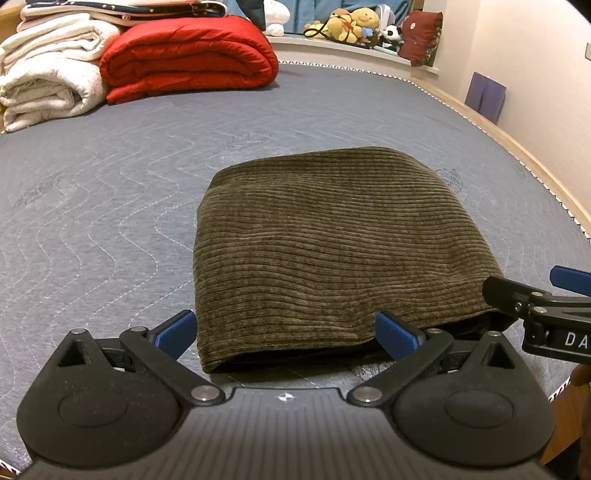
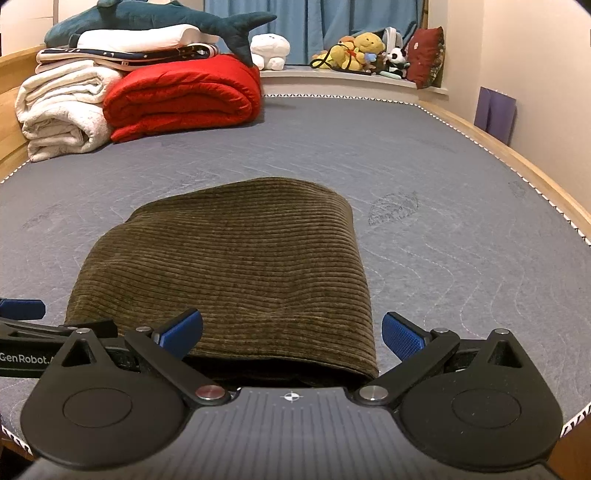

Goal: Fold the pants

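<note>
Olive-brown corduroy pants [image 1: 325,243] lie folded into a compact rectangle on the grey quilted mattress [image 1: 92,206]. My left gripper [image 1: 286,334] is open at the bundle's near edge, its blue fingers spread over the near left part with nothing held. In the right wrist view the same pants [image 2: 236,266] fill the centre, and my right gripper [image 2: 291,334] is open over the near right corner. The right gripper also shows in the left wrist view at the right edge [image 1: 546,295]; the left gripper appears at the left edge of the right wrist view [image 2: 22,325].
Folded white blankets [image 2: 62,110] and a red quilt [image 2: 184,96] are stacked at the far left, a plush shark [image 2: 155,18] on top. Stuffed toys [image 2: 358,50] and a red cushion [image 2: 424,55] line the far ledge. A wooden bed frame [image 2: 517,162] runs along the right.
</note>
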`<control>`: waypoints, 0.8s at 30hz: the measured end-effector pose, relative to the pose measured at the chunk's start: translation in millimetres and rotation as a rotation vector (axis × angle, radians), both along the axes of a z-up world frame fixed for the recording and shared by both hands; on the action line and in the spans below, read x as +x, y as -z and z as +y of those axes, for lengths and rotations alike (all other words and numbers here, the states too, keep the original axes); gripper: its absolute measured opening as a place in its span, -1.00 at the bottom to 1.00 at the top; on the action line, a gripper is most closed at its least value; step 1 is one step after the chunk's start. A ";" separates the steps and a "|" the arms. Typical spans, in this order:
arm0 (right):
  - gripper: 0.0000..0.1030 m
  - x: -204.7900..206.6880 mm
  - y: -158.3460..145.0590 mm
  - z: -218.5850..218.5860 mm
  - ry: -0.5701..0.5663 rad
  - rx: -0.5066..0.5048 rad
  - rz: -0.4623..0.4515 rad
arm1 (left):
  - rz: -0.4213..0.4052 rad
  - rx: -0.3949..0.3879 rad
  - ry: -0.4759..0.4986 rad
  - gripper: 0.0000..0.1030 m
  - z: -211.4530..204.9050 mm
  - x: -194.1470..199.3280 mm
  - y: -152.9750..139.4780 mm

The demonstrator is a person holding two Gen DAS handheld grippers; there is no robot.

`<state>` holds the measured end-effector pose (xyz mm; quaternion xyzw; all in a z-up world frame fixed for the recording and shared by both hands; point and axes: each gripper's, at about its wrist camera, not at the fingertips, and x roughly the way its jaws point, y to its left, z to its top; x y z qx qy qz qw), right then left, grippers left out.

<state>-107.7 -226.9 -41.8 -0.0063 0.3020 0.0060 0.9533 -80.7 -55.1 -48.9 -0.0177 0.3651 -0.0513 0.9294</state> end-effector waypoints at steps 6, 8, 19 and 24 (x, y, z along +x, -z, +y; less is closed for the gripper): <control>0.99 1.3 -0.2 0.5 -0.003 -0.003 0.000 | 0.013 -0.006 0.000 0.99 2.0 0.6 1.9; 0.99 0.6 -1.0 1.0 -0.005 -0.001 -0.004 | 0.017 -0.007 0.000 0.99 2.4 1.4 1.7; 0.99 0.1 0.0 2.4 -0.006 -0.008 -0.002 | 0.019 -0.011 0.008 0.99 0.3 0.8 1.2; 0.99 -0.1 -0.2 3.0 -0.008 -0.010 -0.002 | 0.019 -0.011 0.007 0.99 -0.4 0.2 1.3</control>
